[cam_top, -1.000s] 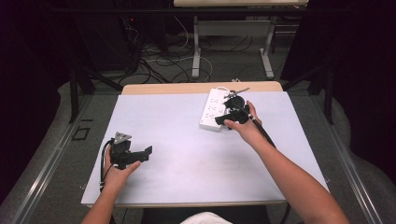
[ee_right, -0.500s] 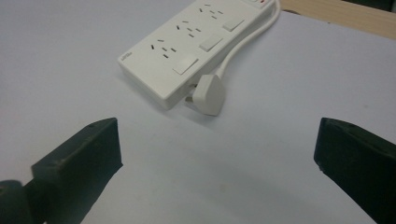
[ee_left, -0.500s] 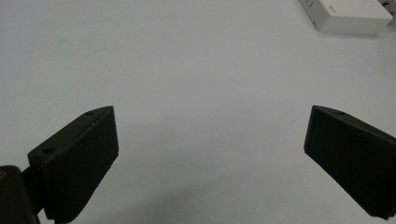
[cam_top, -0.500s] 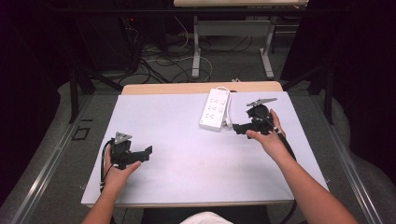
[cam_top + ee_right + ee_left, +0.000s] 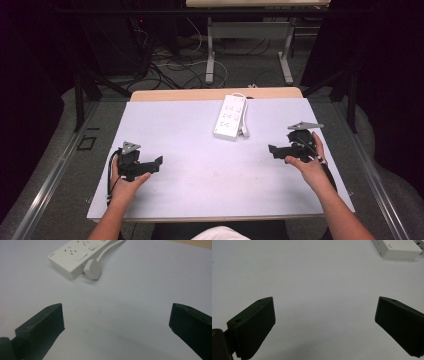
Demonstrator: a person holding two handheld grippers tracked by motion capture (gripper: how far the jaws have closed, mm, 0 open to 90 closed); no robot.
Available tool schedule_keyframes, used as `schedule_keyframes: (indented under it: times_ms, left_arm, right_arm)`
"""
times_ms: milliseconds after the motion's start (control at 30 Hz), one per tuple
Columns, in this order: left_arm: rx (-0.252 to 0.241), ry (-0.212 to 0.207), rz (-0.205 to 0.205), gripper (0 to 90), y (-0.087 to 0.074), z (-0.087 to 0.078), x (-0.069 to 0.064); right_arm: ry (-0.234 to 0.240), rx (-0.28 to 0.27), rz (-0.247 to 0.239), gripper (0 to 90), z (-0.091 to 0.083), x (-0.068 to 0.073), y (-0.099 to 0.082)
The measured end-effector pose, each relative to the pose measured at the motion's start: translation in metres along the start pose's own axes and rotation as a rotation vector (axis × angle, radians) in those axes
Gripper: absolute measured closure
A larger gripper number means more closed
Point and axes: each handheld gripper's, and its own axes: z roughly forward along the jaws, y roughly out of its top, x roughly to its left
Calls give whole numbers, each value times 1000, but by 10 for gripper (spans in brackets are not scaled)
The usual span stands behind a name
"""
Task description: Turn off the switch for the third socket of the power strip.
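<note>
Your right gripper (image 5: 278, 150) has pulled back from the power strip (image 5: 230, 116) and is wide open, holding nothing. The strip lies at the back of the surface (image 5: 200, 170). Your left gripper (image 5: 152, 164) is open too.

A white power strip (image 5: 230, 117) lies on the pale grey table top (image 5: 190, 130), towards the far edge and a little right of centre, its long side running away from the person. Its white plug (image 5: 91, 269) sits right against the near end of the strip, cord (image 5: 110, 247) trailing back alongside the body. Beyond the table's wooden far edge (image 5: 170, 94), dark cables (image 5: 165, 70) sprawl on the floor, and the white legs of another table (image 5: 210, 55) stand behind
</note>
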Motion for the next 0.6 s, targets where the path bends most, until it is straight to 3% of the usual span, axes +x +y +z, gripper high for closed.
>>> schedule_keyframes:
  times_ms: [600]
  left_arm:
    - [4,3,-5,29,0,0,2]
  right_arm:
    - [-80,-21,52,0,-8,-35,-52]
